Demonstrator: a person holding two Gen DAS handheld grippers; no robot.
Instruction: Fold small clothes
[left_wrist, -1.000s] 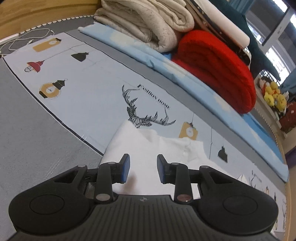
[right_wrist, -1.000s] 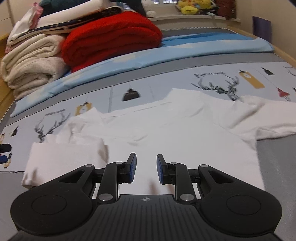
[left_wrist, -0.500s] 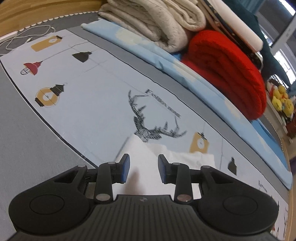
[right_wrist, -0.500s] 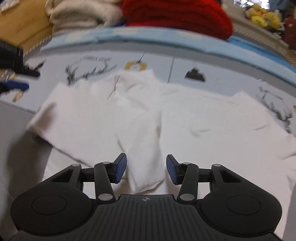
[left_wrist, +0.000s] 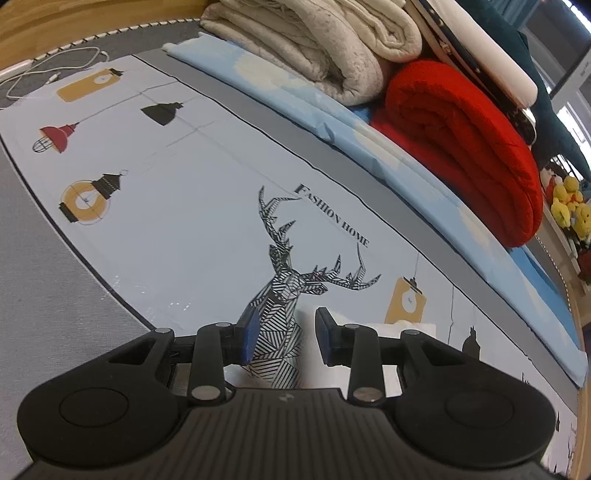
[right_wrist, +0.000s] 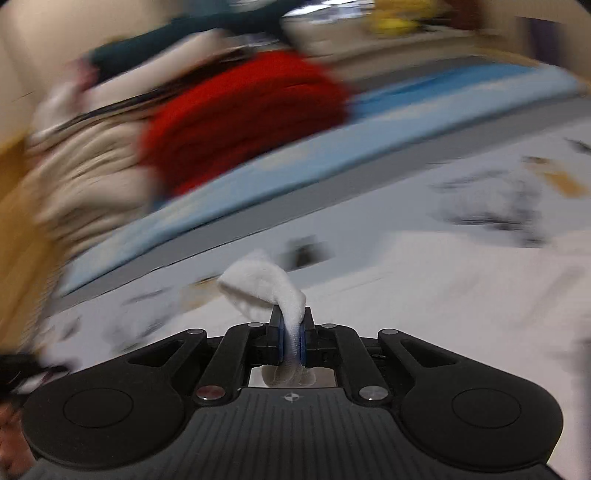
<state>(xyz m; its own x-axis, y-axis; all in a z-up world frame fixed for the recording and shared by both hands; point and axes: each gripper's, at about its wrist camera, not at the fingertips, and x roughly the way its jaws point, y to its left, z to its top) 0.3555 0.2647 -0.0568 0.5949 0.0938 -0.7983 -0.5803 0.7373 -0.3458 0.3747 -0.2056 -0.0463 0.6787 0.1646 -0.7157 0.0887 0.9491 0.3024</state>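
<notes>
On the right wrist view we get what the left misses: the right claw (right_wrist: 291, 334) has just snapped closed and is clenched on a fold of the white garment (right_wrist: 264, 291), everything else smeared. On the left view, the left claw (left_wrist: 284, 338) hangs released over the deer-print sheet (left_wrist: 184, 221), garment peeking at 5 o'clock. Red blanket (left_wrist: 465, 147) at 2 o'clock.

White garment (right_wrist: 266, 288); red blanket (left_wrist: 461, 144); deer-printed pale sheet (left_wrist: 177, 221).
</notes>
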